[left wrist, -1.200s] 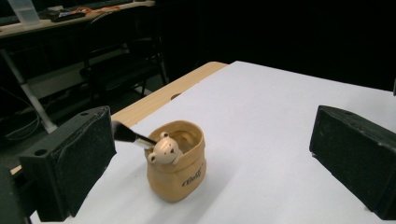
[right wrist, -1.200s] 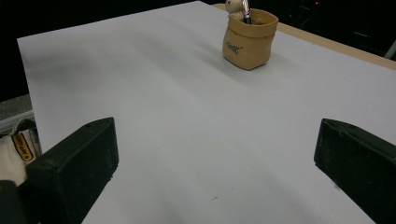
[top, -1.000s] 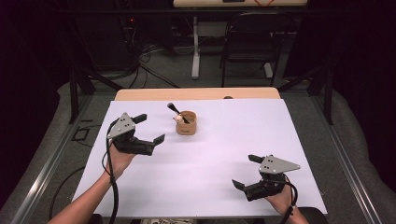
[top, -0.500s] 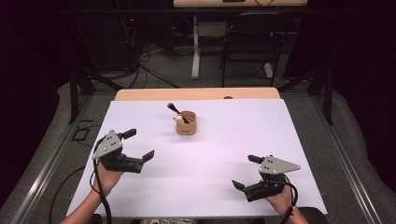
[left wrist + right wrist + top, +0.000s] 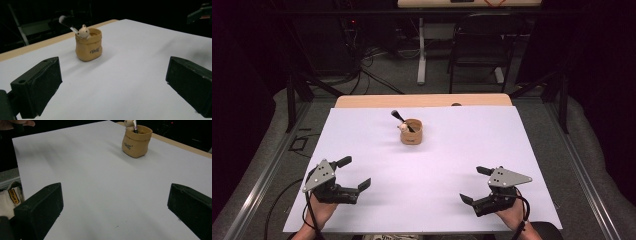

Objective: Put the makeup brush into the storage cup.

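Note:
A small tan sack-shaped cup stands upright at the far middle of the white-covered table. A dark-tipped brush leans out of it, and a little pale bear figure sits on its rim. My left gripper is near the front left edge, open and holding nothing. My right gripper is open at the front right, also holding nothing. In the left gripper view the cup stands ahead, well beyond the spread jaws. The right gripper view has the cup far off at the upper right.
A bare wooden strip runs along the table's far edge. Beyond it stand a dark chair and a desk leg, with cables on the floor. A white cloth with a yellow label lies past the table's near edge.
My left gripper has drawn back from the middle left of the table toward the front left edge, still open. The right gripper and the cup have stayed put.

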`<state>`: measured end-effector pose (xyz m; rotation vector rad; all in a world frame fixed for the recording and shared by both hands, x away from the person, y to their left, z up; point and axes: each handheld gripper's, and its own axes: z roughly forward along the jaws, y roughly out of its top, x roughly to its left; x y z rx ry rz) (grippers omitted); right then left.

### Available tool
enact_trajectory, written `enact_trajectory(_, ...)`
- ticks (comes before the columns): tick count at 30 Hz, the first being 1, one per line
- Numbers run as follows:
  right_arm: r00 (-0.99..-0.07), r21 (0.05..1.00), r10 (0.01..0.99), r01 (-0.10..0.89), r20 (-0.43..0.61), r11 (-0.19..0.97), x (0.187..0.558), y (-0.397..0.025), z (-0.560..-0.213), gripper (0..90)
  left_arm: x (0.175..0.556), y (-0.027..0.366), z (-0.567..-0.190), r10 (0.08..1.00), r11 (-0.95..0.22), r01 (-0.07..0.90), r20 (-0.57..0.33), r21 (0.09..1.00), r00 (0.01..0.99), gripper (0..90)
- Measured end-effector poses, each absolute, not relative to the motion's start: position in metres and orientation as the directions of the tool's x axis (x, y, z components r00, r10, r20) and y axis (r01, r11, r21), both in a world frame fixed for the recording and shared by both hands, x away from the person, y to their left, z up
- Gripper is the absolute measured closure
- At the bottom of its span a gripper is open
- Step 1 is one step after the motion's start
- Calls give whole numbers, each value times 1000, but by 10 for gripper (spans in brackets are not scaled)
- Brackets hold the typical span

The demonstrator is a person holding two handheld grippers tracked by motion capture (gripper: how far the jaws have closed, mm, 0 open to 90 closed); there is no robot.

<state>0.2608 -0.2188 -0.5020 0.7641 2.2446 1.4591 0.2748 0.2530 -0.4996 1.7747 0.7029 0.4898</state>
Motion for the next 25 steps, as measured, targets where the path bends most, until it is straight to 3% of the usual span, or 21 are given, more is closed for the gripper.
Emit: enact_trajectory(25, -804, 919, 594, 236, 2, 317, 262, -220, -500, 0, 274, 250, -513, 645, -223, 247, -48, 943, 763, 1)
